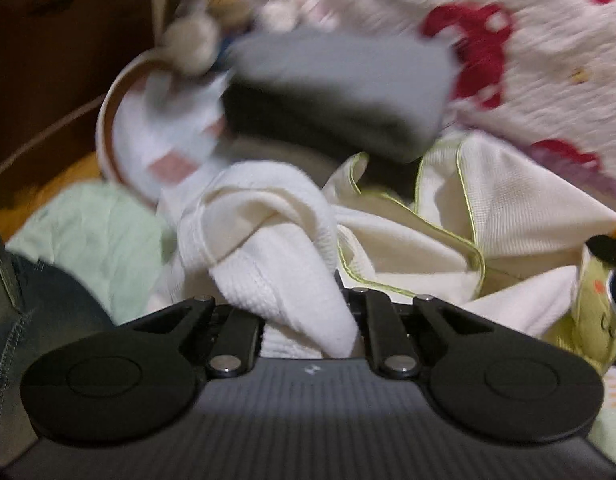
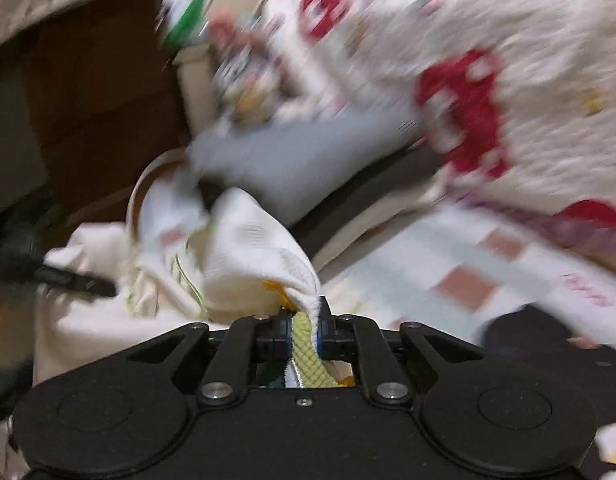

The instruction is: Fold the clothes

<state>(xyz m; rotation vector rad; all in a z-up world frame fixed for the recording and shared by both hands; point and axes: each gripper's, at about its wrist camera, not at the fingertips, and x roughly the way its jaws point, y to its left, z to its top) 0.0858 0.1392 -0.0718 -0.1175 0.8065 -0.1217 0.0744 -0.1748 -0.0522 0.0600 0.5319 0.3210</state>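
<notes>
a: where's the white garment [image 1: 268, 240]?

b: bunched up between both tools, over the bed's patterned blanket [image 1: 547, 60]. left gripper [image 1: 308, 312] fingers clamped on a white fold; right gripper [image 2: 304, 332] fingers clamped on its green-trimmed edge.

a: best way on?

b: i'd draw the two held points apart evenly so it hangs flat before folding.
</notes>
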